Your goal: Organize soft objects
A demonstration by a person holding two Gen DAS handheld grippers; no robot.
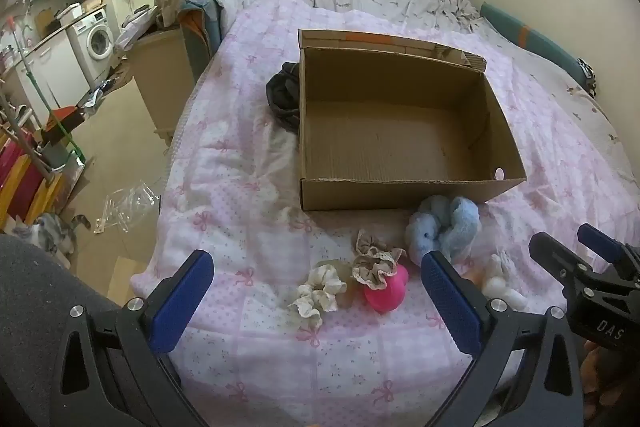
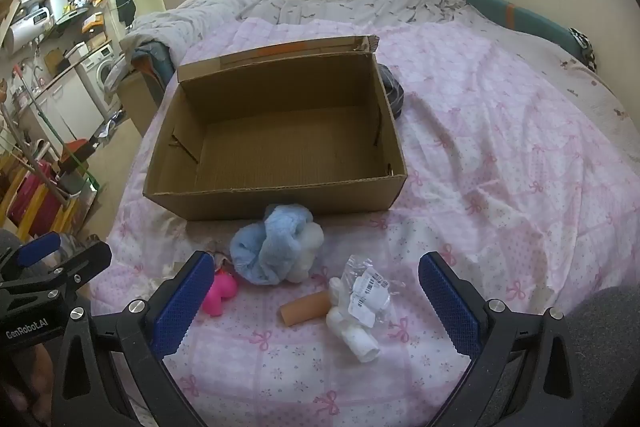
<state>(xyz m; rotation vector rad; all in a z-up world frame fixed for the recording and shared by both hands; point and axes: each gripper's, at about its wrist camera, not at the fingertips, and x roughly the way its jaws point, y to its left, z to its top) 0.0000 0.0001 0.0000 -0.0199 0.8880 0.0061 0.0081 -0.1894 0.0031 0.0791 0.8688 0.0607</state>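
Plainly nothing had been picked up yet: the left gripper [image 1: 318, 301] and the right gripper [image 2: 316, 301] both hung over the near edge of the bed [image 2: 500, 147], tilted down, fingers spread wide with nothing between them.

The soft things lay in a loose row just ahead of the fingers, on the pink quilt, probably set there so each could be lifted straight into the cardboard box [image 2: 276, 195] standing open and bare beyond them. Between the left fingers lay a cream scrunchie [image 1: 318, 293], a beige frilled scrunchie [image 1: 374, 263] and, touching it, a pink toy [image 1: 386, 293]. The blue fluffy scrunchie [image 2: 272, 247] sat farthest ahead, just short of the box's near wall.

Between the right fingers lay a tan tube [image 2: 306, 307], its long axis running crosswise with the right end tipped slightly away, and beside it a white roll in clear wrap [image 2: 360, 311], pointing toward the near right.

A dark cloth [image 1: 284, 95] lay bunched against the box's side.
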